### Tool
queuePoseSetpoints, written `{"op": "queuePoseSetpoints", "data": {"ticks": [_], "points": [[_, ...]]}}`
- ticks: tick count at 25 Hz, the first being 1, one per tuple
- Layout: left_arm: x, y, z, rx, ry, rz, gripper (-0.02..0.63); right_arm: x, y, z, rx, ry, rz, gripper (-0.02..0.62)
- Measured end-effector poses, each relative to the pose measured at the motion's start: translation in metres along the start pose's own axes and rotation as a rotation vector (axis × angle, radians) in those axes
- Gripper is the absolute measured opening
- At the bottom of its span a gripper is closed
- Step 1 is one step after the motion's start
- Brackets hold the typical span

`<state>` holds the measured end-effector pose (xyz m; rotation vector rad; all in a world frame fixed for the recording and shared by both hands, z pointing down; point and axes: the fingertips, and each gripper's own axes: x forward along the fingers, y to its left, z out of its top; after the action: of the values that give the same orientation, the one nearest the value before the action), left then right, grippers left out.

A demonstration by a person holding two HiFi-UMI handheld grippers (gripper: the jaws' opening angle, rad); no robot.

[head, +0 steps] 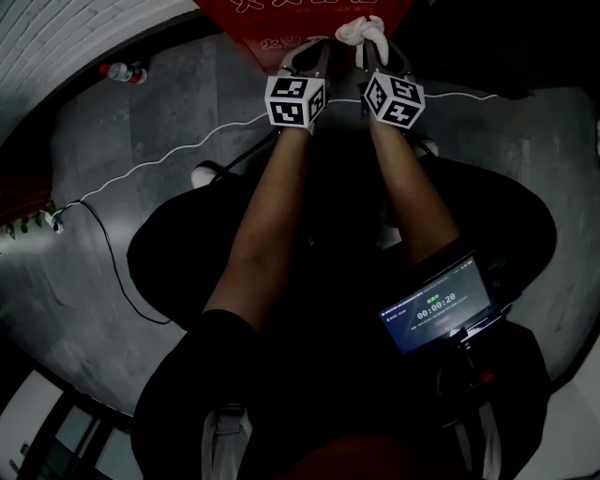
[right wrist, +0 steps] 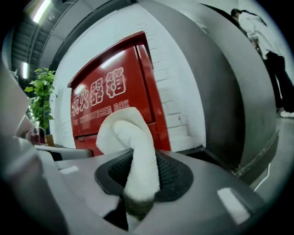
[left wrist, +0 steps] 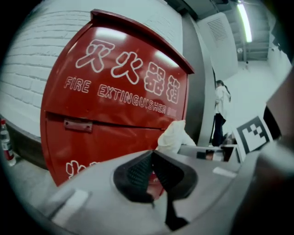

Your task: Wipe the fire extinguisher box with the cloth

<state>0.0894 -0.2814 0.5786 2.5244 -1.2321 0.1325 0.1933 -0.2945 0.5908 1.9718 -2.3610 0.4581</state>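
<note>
Looking down from the head view, only a red sliver of the fire extinguisher box (head: 281, 19) showed. The top edge cut it off just ahead of both claws, and the dim picture hid whether either one touched it. The right claw (head: 371, 42) was clamped on the white cloth (head: 361, 30), which bunched out past its tips. Beside it, the left claw (head: 307, 58) had its jaws pressed together at the tips with nothing between them.

The left gripper view gave what the head view could not: the box's whole red front with its white lettering and a small raised plate (left wrist: 78, 125). The box stood ahead and to the left of the left claw, apart from it. The cloth poked up just right of that claw's tips, in front of the box. A bottle (left wrist: 5, 143) stood far to the left, half cut by the rim.

The right gripper view showed the cloth rising in a folded loop out of the closed pads and covering the box's lower part straight ahead. Whether cloth met box could not be told. Only that view showed a green plant (right wrist: 39, 94), off to the left and partly behind the claw's body. A person (right wrist: 264, 32) stood well off to the right, cut off at the rim.
</note>
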Motion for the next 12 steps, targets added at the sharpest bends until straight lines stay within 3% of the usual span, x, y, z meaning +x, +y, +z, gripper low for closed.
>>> {"op": "queuePoseSetpoints", "data": {"ticks": [4, 8, 12], "points": [[0.007, -0.007, -0.010, -0.010, 0.010, -0.012, 0.000, -0.008, -0.031, -0.003, 0.022, 0.001, -0.057, 0.107], [0.009, -0.001, -0.023, -0.030, 0.031, 0.008, 0.000, -0.013, -0.031, -0.020, 0.031, 0.027, -0.071, 0.107], [0.000, 0.007, -0.033, -0.036, 0.045, 0.033, 0.000, -0.014, 0.020, -0.046, 0.004, 0.065, 0.055, 0.107]]}}
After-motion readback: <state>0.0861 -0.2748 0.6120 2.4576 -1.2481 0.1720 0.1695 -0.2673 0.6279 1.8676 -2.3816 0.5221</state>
